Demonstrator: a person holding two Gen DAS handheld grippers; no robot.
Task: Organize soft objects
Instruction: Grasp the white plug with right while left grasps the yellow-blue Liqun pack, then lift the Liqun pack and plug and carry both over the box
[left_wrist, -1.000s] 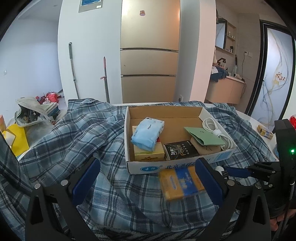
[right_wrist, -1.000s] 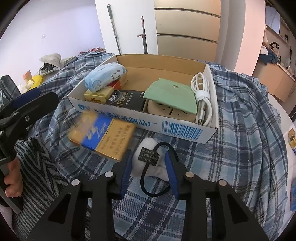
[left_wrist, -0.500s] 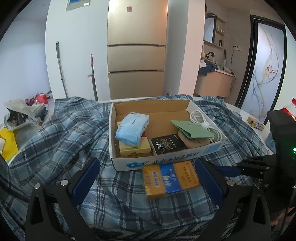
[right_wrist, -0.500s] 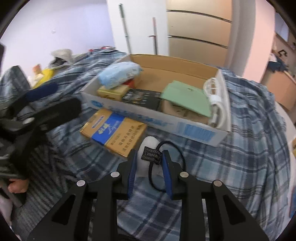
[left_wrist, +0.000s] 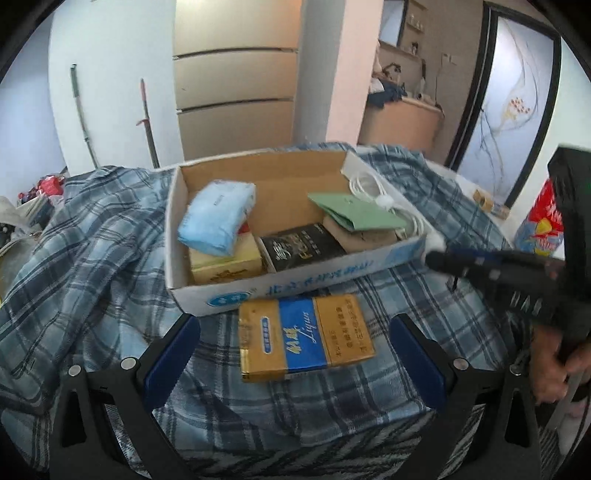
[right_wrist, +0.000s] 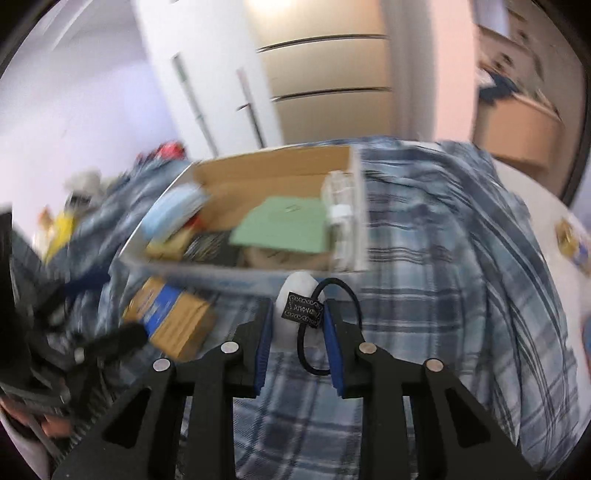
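A cardboard box (left_wrist: 280, 288) sits on a blue plaid cloth (left_wrist: 85, 266) and holds a light blue tissue pack (left_wrist: 218, 219), a green pouch (left_wrist: 360, 214), a white cable (left_wrist: 369, 184) and small packs. A gold and blue carton (left_wrist: 304, 334) lies on the cloth in front of the box, between my left gripper's (left_wrist: 295, 354) open fingers. My right gripper (right_wrist: 299, 336) is shut on a white soft pouch (right_wrist: 295, 291) with a black tag and black loop, lifted close to the box's front wall (right_wrist: 236, 275). The right wrist view is blurred.
A red and yellow bag (left_wrist: 539, 221) and a small gold box (left_wrist: 487, 201) are on the table at the right. Fridge (left_wrist: 236, 81) and wall stand behind. Clutter (left_wrist: 33, 206) lies on the floor at the left.
The right gripper has closed tighter on the white pouch and lifted it toward the box. The gold and blue carton has come to rest on the cloth. The left gripper moved closer to it.
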